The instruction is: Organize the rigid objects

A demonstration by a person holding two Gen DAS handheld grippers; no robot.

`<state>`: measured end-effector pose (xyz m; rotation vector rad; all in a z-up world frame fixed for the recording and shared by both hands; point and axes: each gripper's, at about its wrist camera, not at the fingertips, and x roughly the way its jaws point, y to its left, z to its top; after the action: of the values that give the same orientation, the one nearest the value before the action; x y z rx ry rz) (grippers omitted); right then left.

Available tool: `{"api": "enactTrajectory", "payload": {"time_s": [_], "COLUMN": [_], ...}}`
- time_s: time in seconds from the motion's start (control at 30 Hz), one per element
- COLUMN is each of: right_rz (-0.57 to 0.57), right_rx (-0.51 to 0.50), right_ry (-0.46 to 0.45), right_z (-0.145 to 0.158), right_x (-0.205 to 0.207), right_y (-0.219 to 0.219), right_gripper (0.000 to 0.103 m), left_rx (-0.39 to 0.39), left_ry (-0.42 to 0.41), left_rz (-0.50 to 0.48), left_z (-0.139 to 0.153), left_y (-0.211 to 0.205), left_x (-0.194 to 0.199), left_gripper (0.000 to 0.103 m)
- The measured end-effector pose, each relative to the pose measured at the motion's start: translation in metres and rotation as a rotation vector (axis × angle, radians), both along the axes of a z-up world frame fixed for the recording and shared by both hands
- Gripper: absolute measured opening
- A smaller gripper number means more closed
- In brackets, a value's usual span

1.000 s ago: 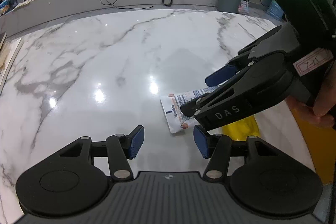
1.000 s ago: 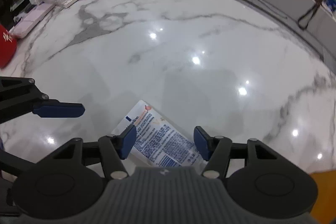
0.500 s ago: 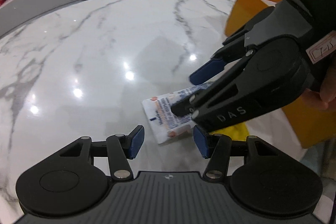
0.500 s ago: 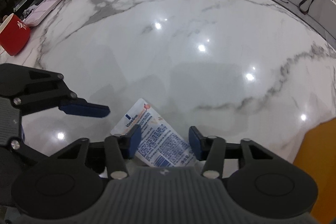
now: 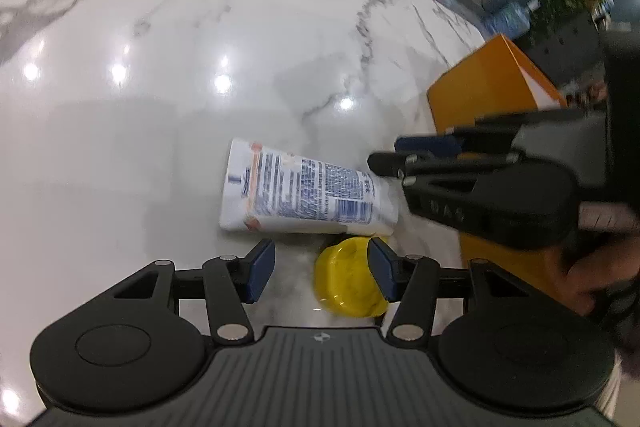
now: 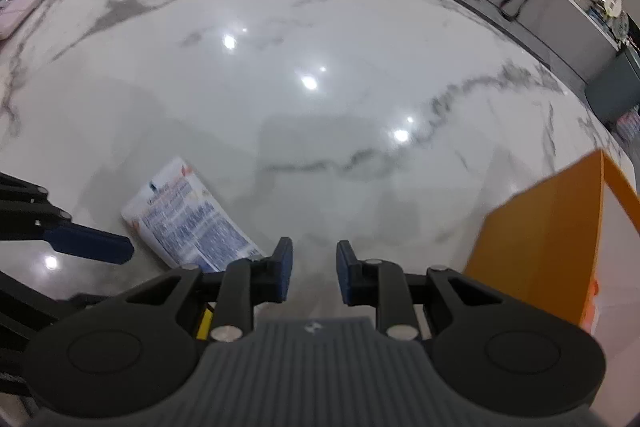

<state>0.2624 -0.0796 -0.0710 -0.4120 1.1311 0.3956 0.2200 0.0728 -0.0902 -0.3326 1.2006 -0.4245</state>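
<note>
The left gripper (image 5: 320,269) has wide jaws, which partly hide the yellow cap (image 5: 347,285) of the lotion tube (image 5: 304,193). The right gripper (image 6: 313,273) is narrowly parted and empty, and the orange box (image 6: 548,239) is cut off.

The table (image 6: 320,39) is glossy white marble with grey veins, the tube (image 5: 304,193) is white with blue print and orange accents, its cap (image 5: 346,281) is yellow, the box (image 5: 486,89) is orange, and both black grippers carry blue pads (image 6: 282,273).

Glossy white marble table (image 5: 168,27) mirrors the lights; the printed tube (image 5: 304,191) looks smooth plastic, its yellow cap (image 5: 348,283) shiny.
</note>
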Motion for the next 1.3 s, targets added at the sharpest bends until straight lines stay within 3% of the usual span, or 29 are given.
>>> {"api": "enactTrajectory", "payload": {"time_s": [0.13, 0.37, 0.5, 0.67, 0.8, 0.9, 1.03, 1.1, 1.17, 1.3], "right_rz": [0.011, -0.056, -0.018, 0.035, 0.094, 0.139, 0.160, 0.170, 0.155, 0.101], "right_rx": [0.001, 0.095, 0.055, 0.082, 0.112, 0.089, 0.067, 0.049, 0.038, 0.066], "right_ry": [0.027, 0.095, 0.078, 0.092, 0.089, 0.062, 0.046, 0.032, 0.023, 0.045], "right_z": [-0.004, -0.006, -0.011, -0.010, -0.009, -0.008, -0.006, -0.006, -0.006, -0.003], "right_x": [-0.008, -0.010, -0.018, -0.031, -0.040, -0.045, -0.048, -0.051, -0.050, -0.046], "right_y": [0.000, -0.003, 0.004, 0.015, 0.030, 0.041, 0.044, 0.044, 0.042, 0.032], "right_gripper": [0.021, 0.019, 0.016, 0.014, 0.014, 0.014, 0.015, 0.017, 0.025, 0.027], "left_rx": [-0.016, 0.010, -0.039, -0.034, -0.012, 0.072, 0.171, 0.181, 0.252, 0.314], "left_ry": [0.025, 0.043, 0.080, 0.102, 0.106, 0.084, 0.051, 0.056, 0.042, 0.037], "left_rz": [0.049, 0.077, 0.153, 0.162, 0.178, 0.176, 0.134, 0.107, 0.071, 0.039], "left_z": [-0.004, -0.003, -0.001, -0.005, -0.005, -0.001, 0.001, 0.001, 0.002, 0.002], "left_y": [0.003, 0.009, 0.024, 0.021, 0.018, 0.015, 0.005, 0.003, -0.003, -0.005], "left_x": [0.001, 0.006, 0.011, 0.012, 0.013, 0.012, 0.012, 0.014, 0.014, 0.016], "left_gripper": [0.066, 0.069, 0.074, 0.074, 0.074, 0.074, 0.069, 0.054, 0.037, 0.031]}}
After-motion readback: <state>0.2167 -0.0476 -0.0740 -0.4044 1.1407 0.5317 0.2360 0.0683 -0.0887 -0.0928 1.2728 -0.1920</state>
